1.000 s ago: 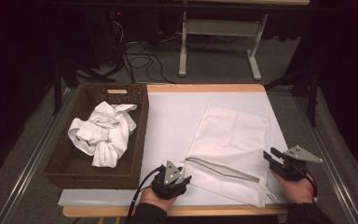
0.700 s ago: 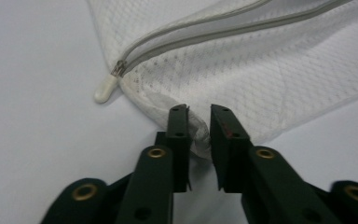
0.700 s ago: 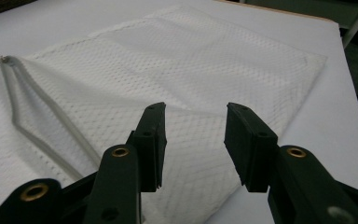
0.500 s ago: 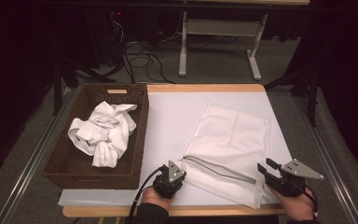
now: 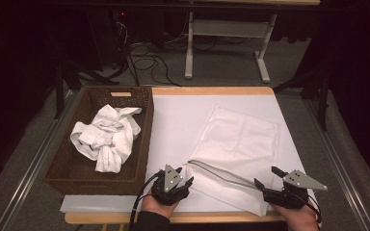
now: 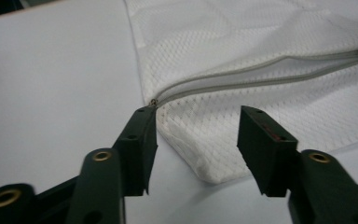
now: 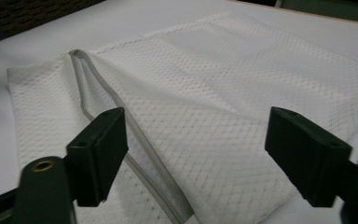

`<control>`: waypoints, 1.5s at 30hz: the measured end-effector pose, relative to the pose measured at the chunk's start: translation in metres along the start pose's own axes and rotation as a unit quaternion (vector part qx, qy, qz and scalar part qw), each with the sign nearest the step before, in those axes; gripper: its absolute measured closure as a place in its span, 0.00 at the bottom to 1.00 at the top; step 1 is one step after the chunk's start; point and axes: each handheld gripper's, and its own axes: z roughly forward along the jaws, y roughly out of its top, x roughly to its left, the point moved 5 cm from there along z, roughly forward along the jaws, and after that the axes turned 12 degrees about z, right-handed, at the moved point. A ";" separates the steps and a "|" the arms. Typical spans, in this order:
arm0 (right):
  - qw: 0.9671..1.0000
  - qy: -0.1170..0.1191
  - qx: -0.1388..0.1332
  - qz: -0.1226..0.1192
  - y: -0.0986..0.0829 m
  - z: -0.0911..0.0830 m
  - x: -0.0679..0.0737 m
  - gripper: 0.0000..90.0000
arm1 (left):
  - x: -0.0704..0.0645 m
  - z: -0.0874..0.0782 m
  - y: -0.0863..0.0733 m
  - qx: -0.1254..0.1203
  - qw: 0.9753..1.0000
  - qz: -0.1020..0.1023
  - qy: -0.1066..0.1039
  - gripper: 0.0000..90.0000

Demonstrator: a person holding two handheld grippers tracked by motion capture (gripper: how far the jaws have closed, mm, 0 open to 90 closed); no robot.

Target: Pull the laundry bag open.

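Mesh laundry bag flat on bench, zipper open along near edge; both grippers open at its near corners.

Bag is white diamond-pattern mesh, rectangular, lying slightly skewed; grey zipper tape gapes in a narrow slit, closed end at the left corner; left gripper has jaws spread, one jaw beside the zipper end; right gripper has jaws wide apart over the bag's right near corner; wicker basket to the left holds crumpled white cloth.
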 end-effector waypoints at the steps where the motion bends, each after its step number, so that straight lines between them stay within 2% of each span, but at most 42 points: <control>1: 1.000 0.000 0.001 -0.001 0.001 0.000 0.000 0.17 | 0.000 -0.001 0.001 0.000 1.000 0.001 0.000 0.45; 2: 1.000 -0.001 0.003 0.006 0.000 0.000 0.001 0.16 | 0.001 -0.002 0.001 0.000 1.000 0.001 0.002 0.42; 8: 1.000 0.003 0.007 -0.005 0.001 0.002 0.002 0.05 | 0.003 -0.010 0.006 -0.012 1.000 0.011 0.010 0.32; 10: 1.000 0.002 0.010 -0.003 0.001 0.003 0.003 0.01 | 0.003 -0.012 0.007 -0.009 1.000 0.012 0.011 0.27; 13: 1.000 0.007 0.008 -0.004 0.001 0.003 0.004 0.00 | 0.004 -0.013 0.007 -0.008 1.000 0.011 0.011 0.23; 22: 1.000 0.015 0.011 -0.002 0.000 0.006 0.006 0.00 | 0.012 -0.023 0.014 -0.024 1.000 -0.003 0.016 0.22; 30: 1.000 0.018 0.015 -0.005 -0.002 0.008 0.006 0.00 | 0.019 -0.043 0.027 -0.042 0.999 0.001 0.027 0.19; 33: 1.000 0.018 0.016 -0.007 -0.002 0.009 0.005 0.00 | 0.024 -0.050 0.029 -0.046 0.999 0.000 0.026 0.19; 36: 1.000 0.019 0.020 -0.004 -0.003 0.010 0.005 0.00 | 0.024 -0.054 0.029 -0.051 0.999 -0.002 0.014 0.22; 38: 1.000 0.020 0.019 -0.007 -0.003 0.010 0.006 0.00 | 0.023 -0.055 0.029 -0.046 0.999 0.004 0.017 0.22; 45: 1.000 0.022 0.022 -0.005 -0.004 0.009 0.006 0.00 | 0.027 -0.067 0.039 -0.061 0.998 0.006 0.022 0.21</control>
